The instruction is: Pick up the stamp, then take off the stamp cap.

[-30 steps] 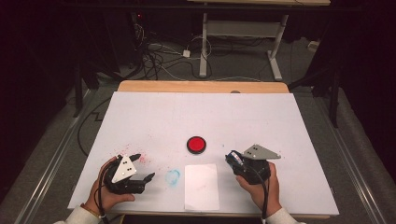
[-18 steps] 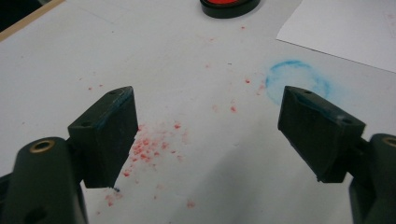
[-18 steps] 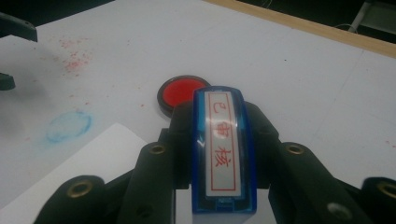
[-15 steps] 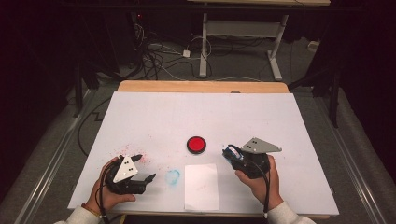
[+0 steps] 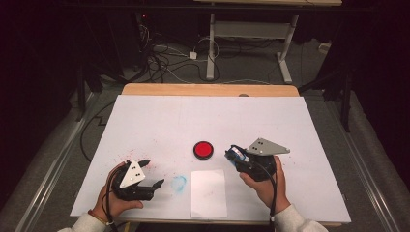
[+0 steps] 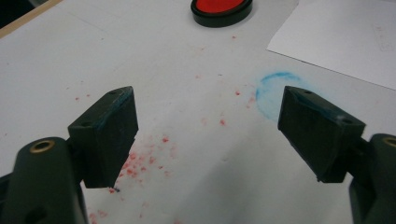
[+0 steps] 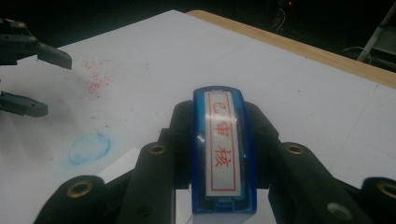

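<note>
We see the right gripper [image 7: 224, 186] pinching a blue plastic stamp with red characters [image 7: 223, 149], lower centre of the right gripper view. Left gripper [image 6: 205, 135] jaws spread, holding nothing.

1. We see the left gripper [image 5: 155, 173] low at the table's [image 5: 145, 121] near left, jaws apart, nothing between them.
2. The right gripper [image 5: 231, 153] holds a blue stamp [image 5: 235, 153] just right of the red ink pad [image 5: 203, 150].
3. A white paper sheet [image 5: 208, 192] lies between the hands, beside a blue smudge [image 5: 179, 183].
</note>
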`<state>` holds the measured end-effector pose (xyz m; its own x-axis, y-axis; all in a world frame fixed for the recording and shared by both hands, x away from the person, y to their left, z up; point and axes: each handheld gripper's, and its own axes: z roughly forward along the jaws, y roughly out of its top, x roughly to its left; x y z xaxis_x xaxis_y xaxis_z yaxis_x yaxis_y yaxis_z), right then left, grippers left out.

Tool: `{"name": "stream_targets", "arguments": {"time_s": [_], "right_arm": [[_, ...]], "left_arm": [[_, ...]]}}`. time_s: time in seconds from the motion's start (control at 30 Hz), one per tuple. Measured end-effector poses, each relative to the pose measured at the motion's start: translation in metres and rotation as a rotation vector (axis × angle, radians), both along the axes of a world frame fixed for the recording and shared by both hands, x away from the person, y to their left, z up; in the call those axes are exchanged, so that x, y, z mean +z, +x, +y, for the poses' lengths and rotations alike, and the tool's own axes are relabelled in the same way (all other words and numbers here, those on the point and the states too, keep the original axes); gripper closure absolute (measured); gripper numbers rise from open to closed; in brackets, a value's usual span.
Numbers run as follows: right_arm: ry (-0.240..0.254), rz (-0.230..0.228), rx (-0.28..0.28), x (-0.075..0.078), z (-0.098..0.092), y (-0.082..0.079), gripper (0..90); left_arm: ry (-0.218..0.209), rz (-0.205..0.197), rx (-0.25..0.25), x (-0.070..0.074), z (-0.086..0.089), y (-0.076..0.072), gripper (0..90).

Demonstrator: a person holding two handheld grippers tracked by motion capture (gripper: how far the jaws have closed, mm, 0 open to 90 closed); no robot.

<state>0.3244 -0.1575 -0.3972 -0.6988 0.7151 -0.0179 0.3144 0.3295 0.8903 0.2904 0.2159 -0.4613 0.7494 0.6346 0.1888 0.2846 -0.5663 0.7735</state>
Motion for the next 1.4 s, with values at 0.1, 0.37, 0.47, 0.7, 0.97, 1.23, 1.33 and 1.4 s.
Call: {"name": "stream_targets", "arguments": {"time_s": [0.1,0.37,0.47,0.7,0.97,1.23,1.33,1.4], "right_arm": [[0.002,-0.002,0.005,0.001,0.003,0.001,69.9],[0.008,-0.003,0.019,0.001,0.015,0.003,69.9],[0.018,-0.008,0.016,0.0,0.02,0.004,69.8],[0.045,0.02,0.011,-0.003,0.032,0.01,69.9],[0.077,0.036,0.034,-0.006,0.051,0.013,69.9],[0.115,0.043,0.067,-0.002,0.066,0.011,69.8],[0.137,0.047,0.07,-0.002,0.072,0.01,69.9],[0.147,0.052,0.072,-0.003,0.075,0.008,69.8]], "left_arm": [[0.003,-0.005,-0.009,-0.001,-0.003,0.001,19.3],[-0.007,-0.036,0.011,0.0,-0.007,0.002,19.3],[0.001,-0.056,0.018,0.0,-0.014,0.004,19.3],[0.035,-0.087,0.015,-0.001,-0.036,0.009,19.3],[0.016,-0.095,-0.035,-0.001,-0.062,0.013,19.3],[-0.015,-0.139,-0.046,0.005,-0.086,0.016,19.3],[-0.051,-0.129,-0.035,0.007,-0.091,0.018,19.3],[-0.062,-0.135,-0.028,0.008,-0.095,0.019,19.3]]}}
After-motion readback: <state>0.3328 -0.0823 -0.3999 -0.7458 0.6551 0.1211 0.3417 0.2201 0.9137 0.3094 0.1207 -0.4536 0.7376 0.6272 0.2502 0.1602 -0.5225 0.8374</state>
